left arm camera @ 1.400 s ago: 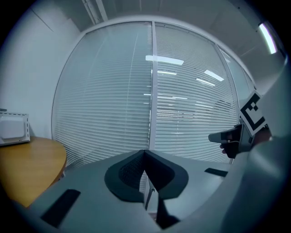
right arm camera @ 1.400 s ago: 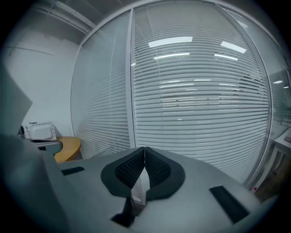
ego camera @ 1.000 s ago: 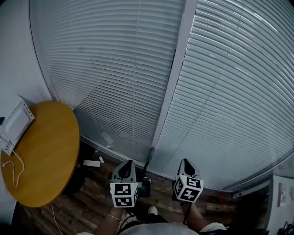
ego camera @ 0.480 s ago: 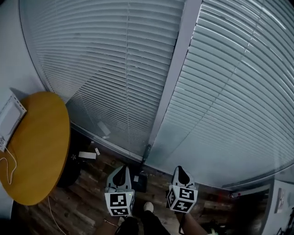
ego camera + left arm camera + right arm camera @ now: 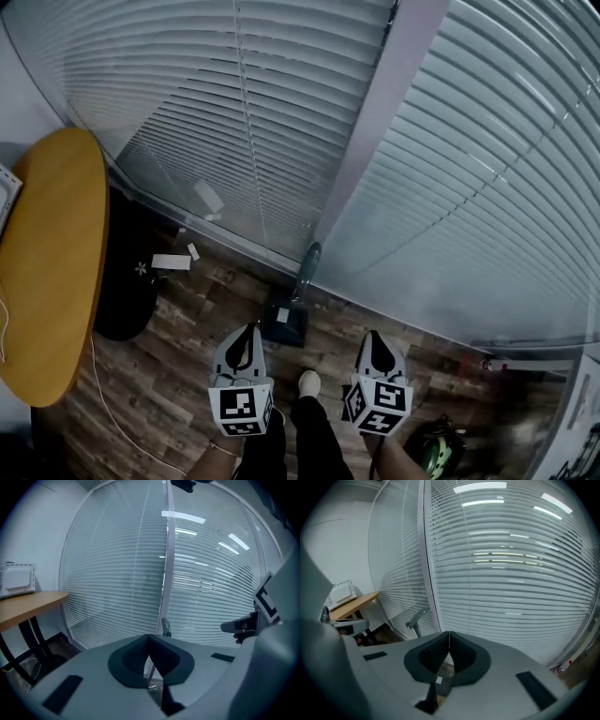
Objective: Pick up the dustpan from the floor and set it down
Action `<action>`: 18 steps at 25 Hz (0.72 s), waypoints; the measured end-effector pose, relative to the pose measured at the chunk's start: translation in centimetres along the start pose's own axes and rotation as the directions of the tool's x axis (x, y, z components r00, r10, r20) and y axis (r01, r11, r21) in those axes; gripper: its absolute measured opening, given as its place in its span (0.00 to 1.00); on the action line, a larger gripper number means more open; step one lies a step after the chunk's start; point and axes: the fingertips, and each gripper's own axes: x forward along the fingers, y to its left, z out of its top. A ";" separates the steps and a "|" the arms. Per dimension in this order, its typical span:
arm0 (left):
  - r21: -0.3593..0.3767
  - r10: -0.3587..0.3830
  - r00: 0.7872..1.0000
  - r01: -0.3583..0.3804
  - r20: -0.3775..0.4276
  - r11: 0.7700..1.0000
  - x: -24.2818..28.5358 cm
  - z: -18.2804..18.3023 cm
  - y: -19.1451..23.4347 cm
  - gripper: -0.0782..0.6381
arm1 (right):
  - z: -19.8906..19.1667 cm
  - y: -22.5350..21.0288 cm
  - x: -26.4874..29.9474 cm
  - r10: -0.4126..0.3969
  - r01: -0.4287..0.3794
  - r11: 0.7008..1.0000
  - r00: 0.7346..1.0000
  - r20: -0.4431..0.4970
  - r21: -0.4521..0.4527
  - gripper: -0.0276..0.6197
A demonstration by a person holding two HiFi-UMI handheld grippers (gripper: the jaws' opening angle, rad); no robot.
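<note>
A dark dustpan (image 5: 284, 323) stands on the wood floor against the window wall, its grey handle (image 5: 307, 265) leaning up along the window post. That handle's top shows in the left gripper view (image 5: 166, 626) and, tilted, in the right gripper view (image 5: 416, 618). My left gripper (image 5: 246, 341) hangs above the floor just left of and nearer than the pan, jaws shut with nothing between them. My right gripper (image 5: 375, 349) hangs to the pan's right, also shut and empty. Neither touches the dustpan.
A round wooden table (image 5: 42, 272) stands at the left with a black base (image 5: 127, 281) under it and a cable (image 5: 122, 398) trailing on the floor. White paper scraps (image 5: 172, 262) lie by the blinds (image 5: 281, 122). A shoe tip (image 5: 307, 382) shows between the grippers.
Both grippers have sunk toward the floor, and the view has tipped downward. The dustpan and floor now show larger and nearer. Both pairs of jaws stayed shut.
</note>
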 end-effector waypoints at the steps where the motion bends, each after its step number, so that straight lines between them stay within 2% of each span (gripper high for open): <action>1: -0.001 -0.002 1.000 0.002 -0.011 1.000 0.5 -1.2 0.0 0.12 | -1.0 -0.2 0.4 -0.003 0.003 1.000 1.000 -0.010 0.005 0.09; 7: -0.010 -0.031 0.999 0.030 -0.038 0.999 2.3 -6.1 -0.2 0.12 | -5.9 -0.8 2.3 -0.026 0.028 0.999 0.998 -0.064 0.045 0.09; 12: -0.020 -0.034 0.998 0.033 -0.060 0.999 3.0 -7.0 -0.4 0.12 | -6.9 -0.6 2.6 -0.022 0.027 0.998 0.997 -0.080 0.060 0.09; 18: -0.049 -0.088 0.995 0.086 -0.048 0.995 3.5 -7.0 -1.5 0.12 | -7.0 -1.3 2.9 -0.029 0.034 0.998 0.996 -0.082 0.060 0.09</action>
